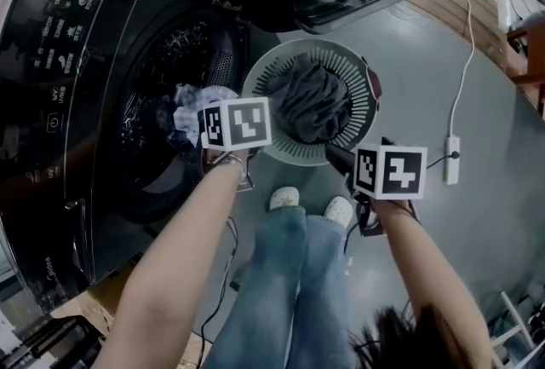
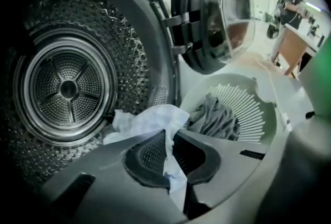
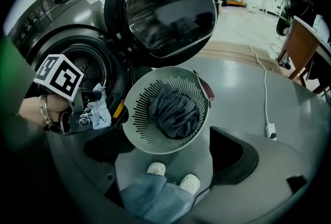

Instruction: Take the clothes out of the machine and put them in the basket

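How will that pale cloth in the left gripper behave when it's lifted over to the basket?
Probably floppy: the pale cloth crumples and drapes from the left gripper, shut on one fold. Likely light, since that thin pinch seems to carry it. It may trail or snag on the drum opening before reaching the basket.

Drum [image 2: 67, 88]: shiny perforated metal
Basket [image 2: 248, 109]: matt slotted plastic
Cloth [image 2: 150, 117] in left gripper [image 2: 168, 135]: pale, crumpled, soft
Door [image 2: 227, 11]: glossy glass

Head view: left gripper [image 1: 234, 124] jaws hidden beneath marker cube; washing machine [image 1: 77, 129] cut by left edge, panel lettering illegible. Pale cloth [image 2: 155, 118] partly behind jaws (lower end unseen). Basket [image 1: 362, 77] floor under grey garment [image 1: 315, 103].
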`<state>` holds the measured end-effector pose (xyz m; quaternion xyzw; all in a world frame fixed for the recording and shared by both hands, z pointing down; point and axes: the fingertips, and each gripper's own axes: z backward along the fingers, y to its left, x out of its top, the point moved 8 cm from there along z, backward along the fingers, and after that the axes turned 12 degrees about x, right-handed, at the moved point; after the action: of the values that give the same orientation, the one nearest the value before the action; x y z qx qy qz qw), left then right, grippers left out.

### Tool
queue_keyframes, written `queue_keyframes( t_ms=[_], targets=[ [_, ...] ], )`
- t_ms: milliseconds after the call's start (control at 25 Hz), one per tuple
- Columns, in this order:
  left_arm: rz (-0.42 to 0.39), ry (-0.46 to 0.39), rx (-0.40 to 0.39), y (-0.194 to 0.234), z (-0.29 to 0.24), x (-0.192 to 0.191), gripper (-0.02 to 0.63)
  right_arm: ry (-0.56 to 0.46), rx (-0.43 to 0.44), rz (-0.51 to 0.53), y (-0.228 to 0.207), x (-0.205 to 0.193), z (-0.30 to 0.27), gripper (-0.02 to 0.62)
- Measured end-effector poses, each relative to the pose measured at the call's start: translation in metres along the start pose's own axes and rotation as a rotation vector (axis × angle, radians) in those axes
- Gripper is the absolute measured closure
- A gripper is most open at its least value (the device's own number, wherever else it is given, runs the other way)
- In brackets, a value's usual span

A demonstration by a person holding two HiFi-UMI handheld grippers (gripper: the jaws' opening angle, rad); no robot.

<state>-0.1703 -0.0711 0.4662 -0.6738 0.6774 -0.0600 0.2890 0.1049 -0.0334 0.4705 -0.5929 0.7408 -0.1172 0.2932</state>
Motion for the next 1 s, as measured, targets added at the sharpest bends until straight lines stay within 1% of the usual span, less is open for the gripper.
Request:
queue_keyframes(
  t_ms=[80,160,320,440,480,600,760,800,840,880,960,1000],
  targets=[
    [0.027,-0.021,-0.048,-0.006,0.005,0.005,0.589,-0.005,0.003,-0.006,0.0,-0.002,0.001,0.069],
    [0.047,-0.074,-0.125,-0.016,0.014,0.013,0.591,-0.009,0.005,-0.007,-0.002,-0.002,0.002,0.069],
    [0.02,-0.185,-0.27,-0.034,0.034,0.028,0.591,-0.027,0.006,-0.02,-0.004,-0.001,0.005,0.069],
    [0.064,-0.279,-0.427,-0.045,0.046,0.041,0.591,-0.035,0.006,-0.028,-0.003,-0.001,0.005,0.069],
    [0.073,-0.298,-0.467,-0.048,0.049,0.043,0.591,-0.036,0.005,-0.03,-0.004,-0.001,0.006,0.069],
    [0.08,-0.327,-0.545,-0.055,0.056,0.045,0.591,-0.038,0.002,-0.038,-0.005,-0.003,0.006,0.069],
    [0.134,-0.394,-0.714,-0.061,0.066,0.048,0.592,-0.046,0.001,-0.054,-0.006,-0.005,0.006,0.069],
    [0.141,-0.403,-0.743,-0.063,0.068,0.048,0.592,-0.048,0.002,-0.056,-0.006,-0.006,0.005,0.069],
    [0.139,-0.405,-0.751,-0.066,0.068,0.047,0.591,-0.049,0.002,-0.058,-0.006,-0.007,0.005,0.069],
    [0.124,-0.402,-0.734,-0.068,0.067,0.046,0.591,-0.051,0.002,-0.058,-0.006,-0.007,0.005,0.069],
    [0.058,-0.392,-0.666,-0.075,0.063,0.043,0.591,-0.052,0.002,-0.056,-0.007,-0.008,0.005,0.069],
    [0.018,-0.383,-0.647,-0.079,0.062,0.041,0.586,-0.052,0.002,-0.055,-0.007,-0.009,0.005,0.069]
  ],
)
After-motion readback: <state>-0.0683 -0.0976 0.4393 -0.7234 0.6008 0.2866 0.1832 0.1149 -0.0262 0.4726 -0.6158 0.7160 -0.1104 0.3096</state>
